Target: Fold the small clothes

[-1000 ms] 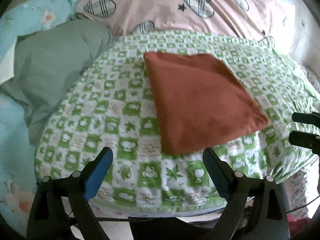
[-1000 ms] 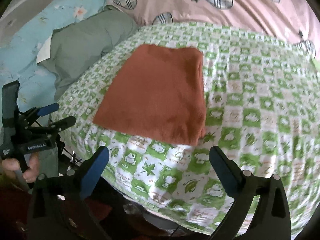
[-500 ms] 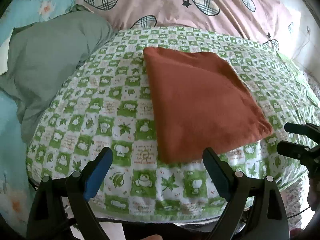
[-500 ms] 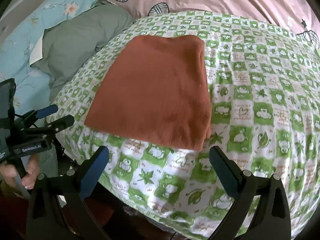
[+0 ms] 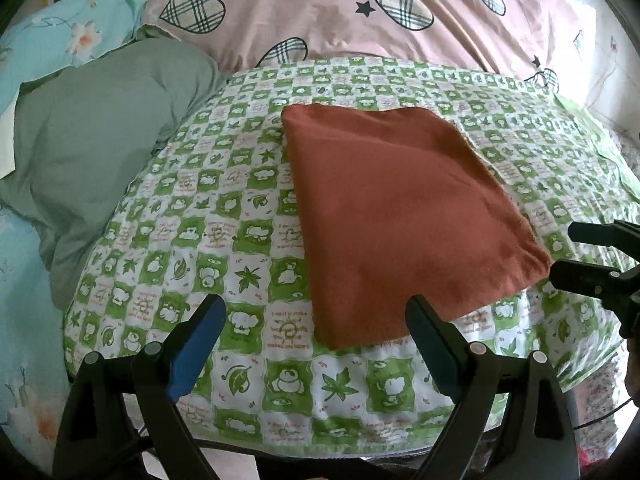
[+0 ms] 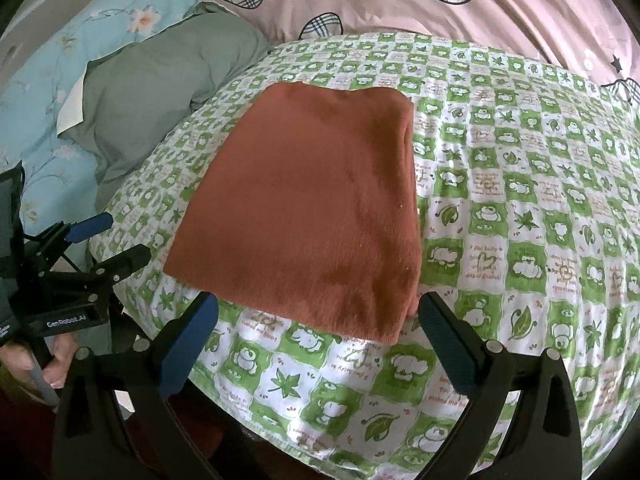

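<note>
A green-and-white checked cloth (image 5: pixel 240 248) covers the surface, with a pink heart-print quilt (image 5: pixel 360 20) at the far side and a grey-green pillow (image 5: pixel 100 128) to the left. In the left wrist view, the left gripper (image 5: pixel 316 322) has its fingers spread wide, empty, near the folded rust-brown garment (image 5: pixel 400 216) lying flat; the right gripper (image 5: pixel 560 254) hovers beside its right corner. In the right wrist view, the right gripper's fingers (image 6: pixel 192 340) are likewise spread apart at the garment's near edge.
</note>
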### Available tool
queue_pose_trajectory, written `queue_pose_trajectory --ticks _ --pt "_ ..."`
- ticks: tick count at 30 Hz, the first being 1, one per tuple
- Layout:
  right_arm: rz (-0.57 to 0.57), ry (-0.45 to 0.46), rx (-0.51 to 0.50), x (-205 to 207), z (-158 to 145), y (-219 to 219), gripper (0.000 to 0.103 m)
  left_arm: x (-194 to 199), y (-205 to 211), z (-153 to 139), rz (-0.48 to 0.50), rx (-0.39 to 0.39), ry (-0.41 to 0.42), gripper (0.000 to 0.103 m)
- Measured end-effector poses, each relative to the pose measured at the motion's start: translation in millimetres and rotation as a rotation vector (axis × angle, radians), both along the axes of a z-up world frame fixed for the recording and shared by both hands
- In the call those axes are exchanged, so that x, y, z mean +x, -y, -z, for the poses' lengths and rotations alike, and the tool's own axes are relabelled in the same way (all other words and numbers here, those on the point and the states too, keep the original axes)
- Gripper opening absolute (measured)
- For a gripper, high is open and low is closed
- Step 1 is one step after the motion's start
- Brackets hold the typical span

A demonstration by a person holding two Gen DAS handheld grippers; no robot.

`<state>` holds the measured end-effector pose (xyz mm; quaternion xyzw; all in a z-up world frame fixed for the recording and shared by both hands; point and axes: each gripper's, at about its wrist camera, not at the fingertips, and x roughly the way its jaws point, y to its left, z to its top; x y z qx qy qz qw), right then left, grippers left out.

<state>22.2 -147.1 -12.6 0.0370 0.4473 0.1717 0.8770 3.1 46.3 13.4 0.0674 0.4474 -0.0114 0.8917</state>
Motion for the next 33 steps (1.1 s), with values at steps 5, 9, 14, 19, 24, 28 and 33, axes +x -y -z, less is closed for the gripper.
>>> queue_pose_trajectory --ticks 5,9,14,19,24,28,33 --pt "-0.007 -0.002 -0.001 1.8 0.3 1.1 0.1 5.6 1.0 1.9 -0.002 0.012 -0.015 0.092" --pt "-0.008 -0.018 -0.004 5.0 4.4 0.6 0.1 10.0 2.6 4.3 -0.002 0.026 -0.031 0.092" --pt "-0.007 -0.026 -0.011 7.5 7.7 -2.2 0.1 13.2 5.5 5.8 0.008 0.034 -0.041 0.092" --pt "-0.019 -0.017 -0.017 10.9 3.3 -4.1 0.1 15.6 6.6 5.4 0.011 0.033 -0.046 0.092" --pt "-0.031 0.006 -0.021 10.7 -6.1 -7.5 0.1 14.5 6.6 -0.8 0.014 0.031 -0.033 0.092" --pt "-0.036 0.013 -0.024 10.1 -8.4 -9.5 0.1 14.6 5.3 -4.5 0.015 0.024 -0.024 0.092" --pt "-0.035 0.01 -0.025 9.7 -8.4 -11.2 0.1 13.0 6.5 -4.4 0.019 0.031 -0.022 0.092"
